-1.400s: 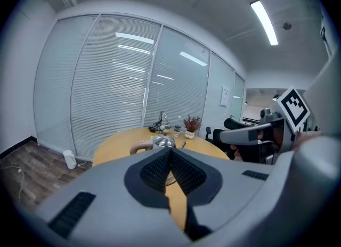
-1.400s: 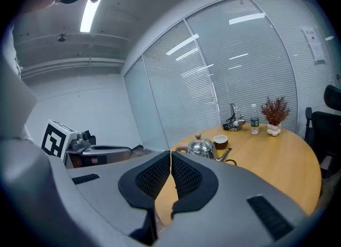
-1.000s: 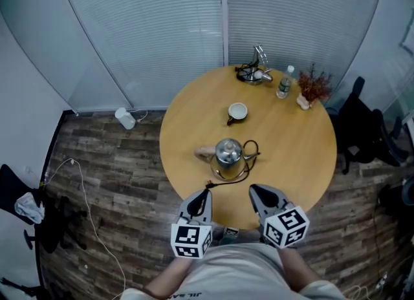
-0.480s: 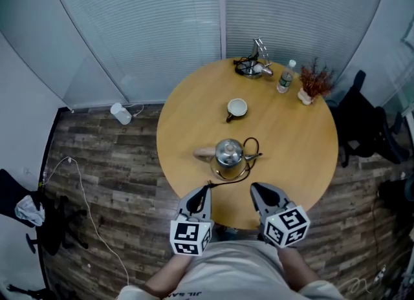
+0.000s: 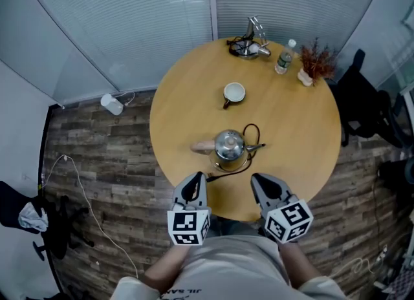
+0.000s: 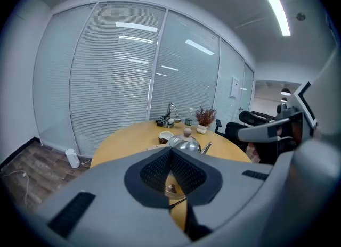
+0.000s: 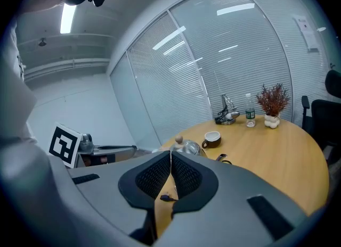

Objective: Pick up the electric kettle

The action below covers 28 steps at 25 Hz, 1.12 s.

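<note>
The steel electric kettle (image 5: 229, 144) with a wooden knob and a wooden side handle stands on its base near the front of the round wooden table (image 5: 304, 137); its black cord (image 5: 248, 138) loops around it. It also shows past the jaws in the left gripper view (image 6: 184, 143) and the right gripper view (image 7: 186, 147). My left gripper (image 5: 196, 177) hovers over the table's near edge, short of the kettle, shut and empty. My right gripper (image 5: 259, 180) hangs beside it, also shut with nothing between its pads.
A cup (image 5: 234, 92) sits behind the kettle. At the far edge are a metal stand with cables (image 5: 249, 40), a water bottle (image 5: 283, 57) and a small vase of dried plants (image 5: 312, 64). A black chair (image 5: 362, 111) is at the right; a white device (image 5: 112, 104) lies on the floor.
Both grippers have edged forward over the table's near edge toward the kettle, the left one more. Their jaws stay shut, and the kettle has not moved on the table.
</note>
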Each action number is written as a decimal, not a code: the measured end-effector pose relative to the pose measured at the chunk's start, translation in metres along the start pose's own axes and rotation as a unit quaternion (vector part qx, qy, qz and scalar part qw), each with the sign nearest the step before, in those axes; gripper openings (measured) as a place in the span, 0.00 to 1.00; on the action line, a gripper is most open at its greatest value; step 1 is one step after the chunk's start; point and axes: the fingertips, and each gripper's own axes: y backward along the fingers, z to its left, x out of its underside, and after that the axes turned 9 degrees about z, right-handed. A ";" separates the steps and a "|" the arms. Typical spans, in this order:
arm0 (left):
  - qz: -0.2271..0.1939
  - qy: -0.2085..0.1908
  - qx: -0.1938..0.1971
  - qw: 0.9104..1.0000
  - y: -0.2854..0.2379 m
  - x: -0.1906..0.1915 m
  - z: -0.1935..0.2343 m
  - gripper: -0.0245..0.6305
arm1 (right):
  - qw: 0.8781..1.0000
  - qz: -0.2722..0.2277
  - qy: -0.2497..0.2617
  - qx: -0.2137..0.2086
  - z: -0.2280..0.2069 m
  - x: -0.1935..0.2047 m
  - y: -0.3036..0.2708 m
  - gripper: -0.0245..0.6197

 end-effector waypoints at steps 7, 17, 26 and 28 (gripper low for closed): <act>0.024 -0.004 0.013 1.000 -0.022 0.006 0.010 0.04 | 1.000 0.013 -0.018 0.008 -0.007 0.005 -0.019 0.09; 0.058 0.008 -0.009 0.998 -0.064 0.025 0.047 0.12 | 0.999 0.038 -0.030 0.010 -0.012 0.015 -0.044 0.09; 0.097 0.032 -0.031 0.994 -0.099 0.048 0.069 0.35 | 0.997 0.060 -0.049 0.008 -0.015 0.030 -0.058 0.09; 0.100 0.041 -0.031 0.994 -0.107 0.051 0.073 0.36 | 0.997 0.061 -0.053 0.010 -0.017 0.031 -0.060 0.09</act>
